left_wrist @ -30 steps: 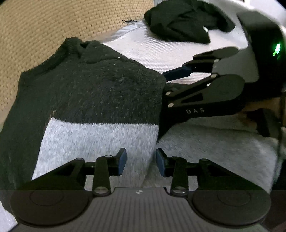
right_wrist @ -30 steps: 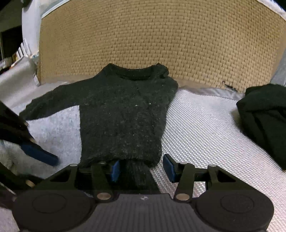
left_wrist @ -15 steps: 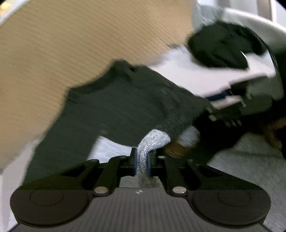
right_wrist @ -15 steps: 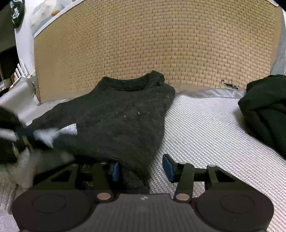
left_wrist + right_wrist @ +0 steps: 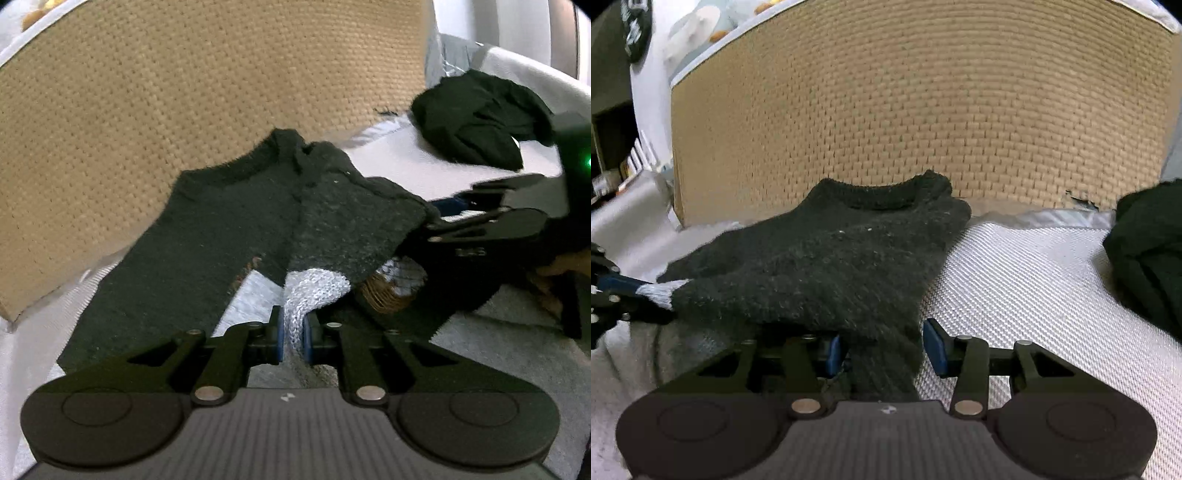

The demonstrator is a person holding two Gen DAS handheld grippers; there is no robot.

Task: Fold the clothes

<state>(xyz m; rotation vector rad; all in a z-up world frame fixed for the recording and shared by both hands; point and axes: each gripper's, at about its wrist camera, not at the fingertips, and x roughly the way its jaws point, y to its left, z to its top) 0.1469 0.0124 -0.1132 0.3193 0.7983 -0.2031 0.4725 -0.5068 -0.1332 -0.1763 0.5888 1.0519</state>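
Tightly, left gripper [image 5: 293,341] jaws pinch sweater [image 5: 314,291].

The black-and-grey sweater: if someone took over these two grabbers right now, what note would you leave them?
Left gripper: shut on the sweater's grey knit, lifting it.
Right gripper: fingers have just been closing; black knit lies between them, not yet pinched.
Sweater: on the white mat, collar toward the woven panel.
Black clothes pile: off to the right.
Done: left grip taken.
Left: secure the right grip, fold.
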